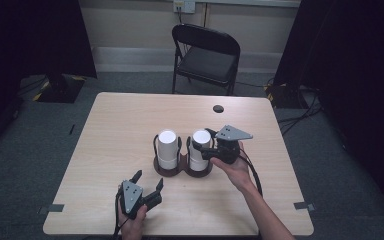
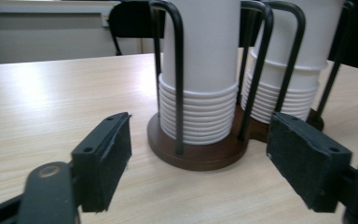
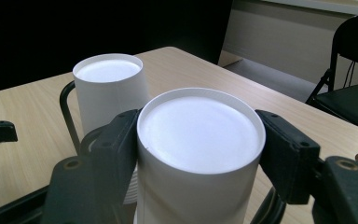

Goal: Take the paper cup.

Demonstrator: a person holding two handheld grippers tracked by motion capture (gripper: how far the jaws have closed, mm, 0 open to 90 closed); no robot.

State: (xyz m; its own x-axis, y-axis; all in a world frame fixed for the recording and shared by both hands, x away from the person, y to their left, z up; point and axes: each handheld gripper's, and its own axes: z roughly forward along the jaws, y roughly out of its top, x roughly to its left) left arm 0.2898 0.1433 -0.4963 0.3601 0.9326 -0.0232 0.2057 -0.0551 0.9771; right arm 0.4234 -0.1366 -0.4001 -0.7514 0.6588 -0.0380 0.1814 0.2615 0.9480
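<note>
Cups sit upside down in two white stacks in a dark holder point(image 1: 182, 169) with black wire loops, near the middle of the worktop point(image 1: 115, 130). One stack is the right stack point(image 1: 199, 149), and the right claw point(image 1: 206, 152) is squeezing its top cup from both sides. The left stack point(image 1: 168, 148) stands just beside it, and nothing touches it. The left claw point(image 1: 148, 182) is wide and holds nothing. It waits near the front of the holder, pointing at the stacks.

Two stacks of upside-down white paper cups point(image 1: 200, 150) stand upright, side by side, in a dark wire-and-wood holder point(image 1: 182, 169) mid-table.
</note>
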